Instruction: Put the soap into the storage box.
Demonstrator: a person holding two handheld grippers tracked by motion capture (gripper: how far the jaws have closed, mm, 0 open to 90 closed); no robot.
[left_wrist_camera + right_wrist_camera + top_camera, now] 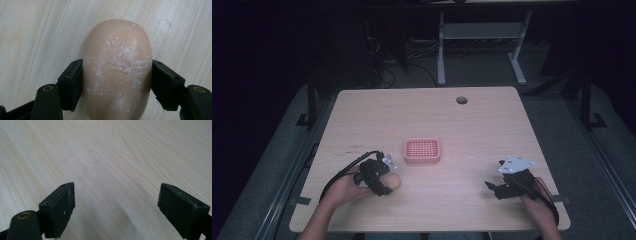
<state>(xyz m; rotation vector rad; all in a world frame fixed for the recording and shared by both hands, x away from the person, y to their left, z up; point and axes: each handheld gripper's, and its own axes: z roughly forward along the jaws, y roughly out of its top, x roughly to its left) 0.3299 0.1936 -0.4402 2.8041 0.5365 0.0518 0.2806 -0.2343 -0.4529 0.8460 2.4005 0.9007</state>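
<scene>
The left hand-held gripper (pixel 117 85) clamps a tan soap bar (pixel 117 67) over the wooden table (pixel 37 37).

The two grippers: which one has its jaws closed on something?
The left gripper: its jaws press both sides of the tan soap bar. The right gripper is open above bare table.

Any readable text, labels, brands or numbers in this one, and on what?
None. The tan soap bar held in the left gripper shows white scuffs and scratches but no legible stamp. The pink slotted dish, the table and the right gripper carry no lettering.
</scene>
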